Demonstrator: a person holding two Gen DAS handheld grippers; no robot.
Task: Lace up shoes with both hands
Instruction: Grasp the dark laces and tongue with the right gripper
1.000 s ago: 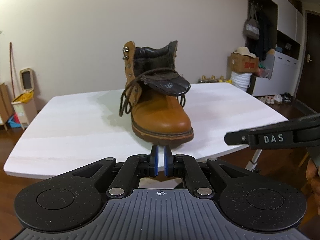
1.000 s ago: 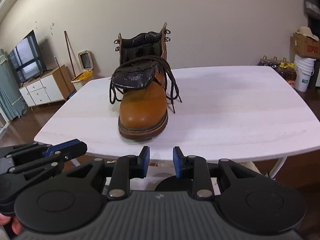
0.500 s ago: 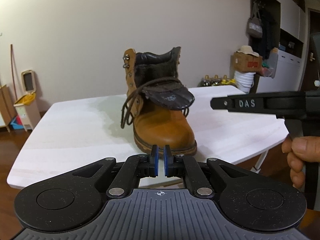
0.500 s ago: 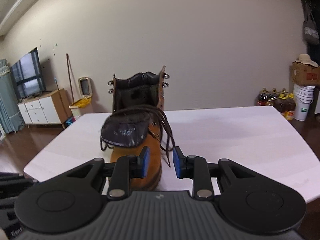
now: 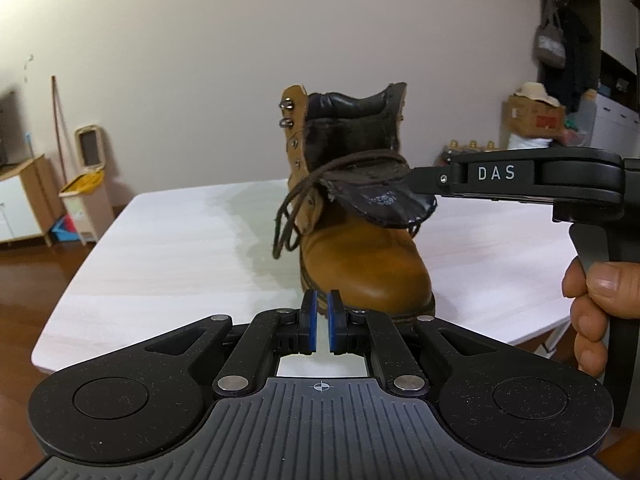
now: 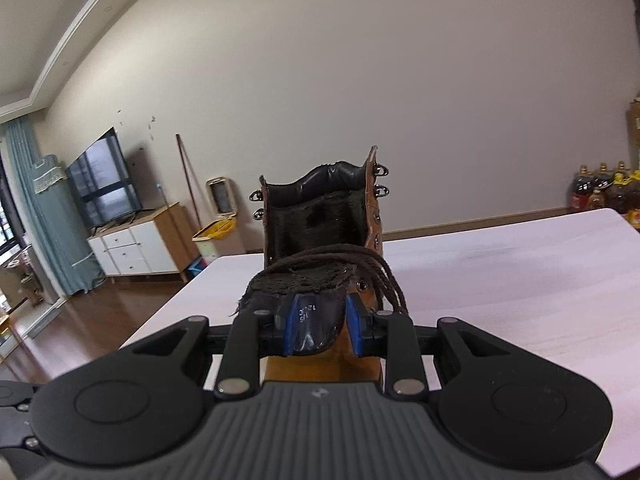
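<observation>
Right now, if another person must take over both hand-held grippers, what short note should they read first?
Left hand-held gripper: nearly closed, holds nothing, in front of the boot's toe.
Right hand-held gripper: open, its pads on either side of the boot's tongue, which is flopped forward; not yet clamped.
Boot: upright on the white table, toe toward you. The laces hang loose over the tongue and down one side; the upper hooks are empty.
Done: nothing laced or tied.
Left: probably lift the tongue back, then thread and tie the laces.
</observation>
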